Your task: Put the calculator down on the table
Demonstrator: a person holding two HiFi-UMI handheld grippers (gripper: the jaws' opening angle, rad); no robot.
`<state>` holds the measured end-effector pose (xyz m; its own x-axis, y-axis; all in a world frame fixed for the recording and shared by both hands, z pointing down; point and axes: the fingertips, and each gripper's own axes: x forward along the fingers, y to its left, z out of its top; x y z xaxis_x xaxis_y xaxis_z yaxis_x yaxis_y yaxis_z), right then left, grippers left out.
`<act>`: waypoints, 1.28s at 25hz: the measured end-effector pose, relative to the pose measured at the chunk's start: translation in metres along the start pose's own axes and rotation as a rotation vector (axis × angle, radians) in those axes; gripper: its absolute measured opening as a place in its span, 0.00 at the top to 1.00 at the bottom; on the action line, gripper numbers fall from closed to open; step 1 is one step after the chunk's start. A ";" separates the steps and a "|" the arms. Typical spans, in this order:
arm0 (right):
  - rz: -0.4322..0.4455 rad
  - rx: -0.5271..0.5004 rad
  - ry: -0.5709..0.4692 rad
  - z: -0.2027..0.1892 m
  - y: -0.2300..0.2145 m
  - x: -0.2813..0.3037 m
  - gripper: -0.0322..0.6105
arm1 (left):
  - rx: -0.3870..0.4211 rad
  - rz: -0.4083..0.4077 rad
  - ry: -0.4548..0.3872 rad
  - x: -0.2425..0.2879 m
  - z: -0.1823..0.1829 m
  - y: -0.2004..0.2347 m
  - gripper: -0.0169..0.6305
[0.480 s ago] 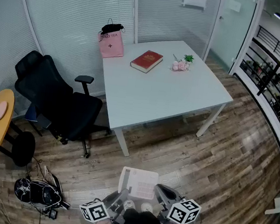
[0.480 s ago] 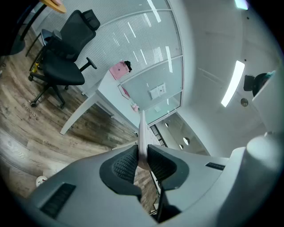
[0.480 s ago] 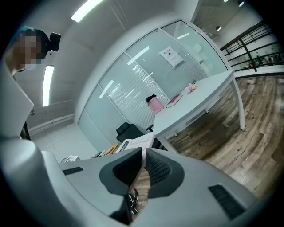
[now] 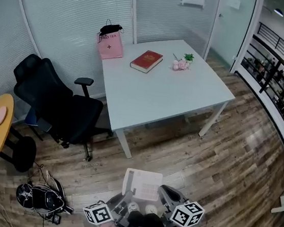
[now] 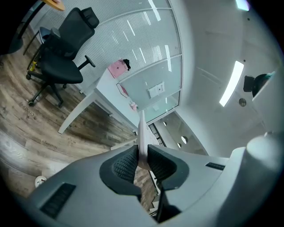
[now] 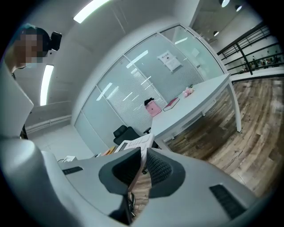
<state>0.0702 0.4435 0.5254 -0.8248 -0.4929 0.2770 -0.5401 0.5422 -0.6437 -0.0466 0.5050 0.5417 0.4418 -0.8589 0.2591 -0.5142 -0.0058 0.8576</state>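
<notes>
Calculator barely shifted, hand-held grippers clamp it

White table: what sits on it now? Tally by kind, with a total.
On the table:
bag: 1
book: 1
plant: 1
pink ornament: 1
Total: 4

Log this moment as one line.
held: white flat calculator | left gripper: shut on it | right gripper: shut on it | white rectangular table: ahead, not reached
</notes>
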 end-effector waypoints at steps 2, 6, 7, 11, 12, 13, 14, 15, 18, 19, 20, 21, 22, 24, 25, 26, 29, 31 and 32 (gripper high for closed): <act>-0.006 -0.013 -0.023 0.001 0.002 0.000 0.87 | 0.002 0.003 0.003 -0.001 0.001 0.004 0.85; -0.015 -0.042 -0.064 0.004 0.007 0.005 0.86 | 0.008 -0.077 0.004 0.003 0.013 0.000 0.85; -0.019 -0.054 -0.070 0.005 0.007 0.005 0.85 | 0.008 -0.101 0.003 0.005 0.015 -0.002 0.85; -0.035 -0.085 -0.086 0.004 0.012 0.008 0.85 | -0.006 -0.141 0.003 0.003 0.020 0.001 0.85; -0.039 -0.091 -0.090 0.004 0.013 0.008 0.85 | -0.016 -0.148 0.003 0.003 0.021 0.002 0.85; -0.044 -0.092 -0.094 0.003 0.013 0.008 0.85 | -0.026 -0.153 0.004 0.003 0.020 0.003 0.85; -0.047 -0.089 -0.098 0.002 0.014 0.007 0.85 | -0.034 -0.157 0.006 0.002 0.018 0.004 0.85; -0.049 -0.085 -0.103 0.000 0.014 0.006 0.85 | -0.038 -0.160 0.007 0.001 0.016 0.005 0.85; -0.057 -0.082 -0.113 -0.002 0.013 0.003 0.85 | -0.033 -0.172 0.006 0.001 0.013 0.005 0.85; -0.060 -0.084 -0.113 -0.002 0.013 0.002 0.85 | -0.035 -0.174 0.008 0.001 0.013 0.005 0.85; -0.064 -0.089 -0.112 -0.002 0.012 0.001 0.85 | -0.040 -0.175 0.011 0.002 0.012 0.005 0.85; -0.069 -0.096 -0.113 -0.001 0.011 0.001 0.85 | -0.046 -0.178 0.015 0.004 0.011 0.005 0.85; -0.072 -0.101 -0.114 0.000 0.010 0.001 0.85 | -0.051 -0.179 0.019 0.006 0.011 0.005 0.85; -0.071 -0.094 -0.119 0.003 0.003 0.004 0.85 | -0.055 -0.167 0.027 0.012 0.009 0.008 0.85; -0.067 -0.088 -0.121 0.006 -0.001 0.006 0.85 | -0.053 -0.148 0.032 0.016 0.009 0.012 0.85; -0.065 -0.084 -0.122 0.010 -0.005 0.008 0.85 | -0.049 -0.137 0.035 0.020 0.010 0.013 0.84; -0.052 -0.088 -0.124 0.029 -0.014 0.019 0.85 | -0.031 -0.179 0.020 0.039 0.024 0.000 0.84; -0.040 -0.095 -0.122 0.043 -0.020 0.028 0.85 | -0.026 -0.178 0.015 0.051 0.034 -0.003 0.84; -0.035 -0.094 -0.118 0.050 -0.024 0.033 0.85 | -0.025 -0.170 0.013 0.057 0.039 -0.003 0.84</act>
<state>0.0644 0.3805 0.5144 -0.7829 -0.5861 0.2087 -0.5859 0.5819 -0.5640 -0.0485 0.4363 0.5369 0.5302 -0.8401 0.1144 -0.4126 -0.1378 0.9004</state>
